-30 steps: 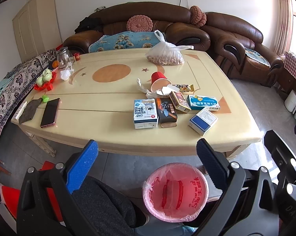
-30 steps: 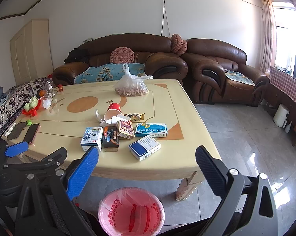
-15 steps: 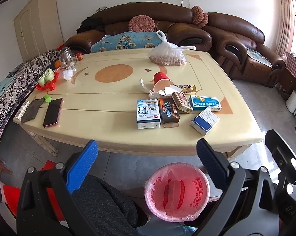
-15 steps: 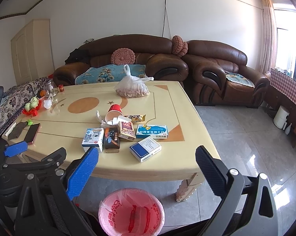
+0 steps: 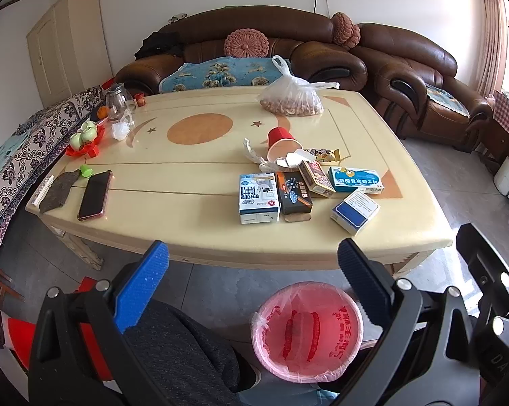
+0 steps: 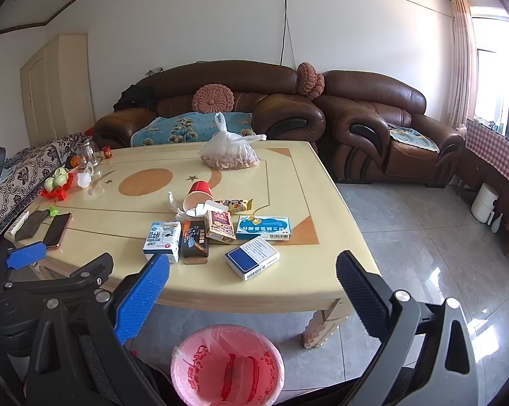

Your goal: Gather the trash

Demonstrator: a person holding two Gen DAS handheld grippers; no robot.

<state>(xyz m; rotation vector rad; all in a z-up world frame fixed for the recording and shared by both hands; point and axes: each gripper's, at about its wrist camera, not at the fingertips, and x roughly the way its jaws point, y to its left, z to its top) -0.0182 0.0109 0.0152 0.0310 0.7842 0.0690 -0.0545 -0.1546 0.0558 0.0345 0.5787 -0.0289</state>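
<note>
**poster_a:** Pink liner on the bin (image 5: 306,330), and it sits on the floor under the table's (image 5: 193,223) near edge. Both claws hang wide apart with nothing in them: left gripper (image 5: 251,282), right gripper (image 6: 252,292). The trash is a clump toward the near right corner of the surface: milk carton (image 5: 258,199), black box (image 5: 294,195), blue-white box (image 5: 355,211), tipped red cup (image 5: 280,142) with crumpled wrappers (image 5: 264,160) touching it.

**poster_b:** My worry is how tight that clump is. The black box touches the milk carton, so a sloppy grab could pinch both or shove one off the edge. The cup lies on its side and would probably roll if nudged.

**poster_a:** Also the phone (image 5: 94,195) near the left edge and the bag of nuts (image 5: 290,99) at the far edge aren't trash, I'd guess. Binning those would be the real fail.

**poster_b:** And the bin is half tucked under the table, so a drop could easily miss it.
</note>
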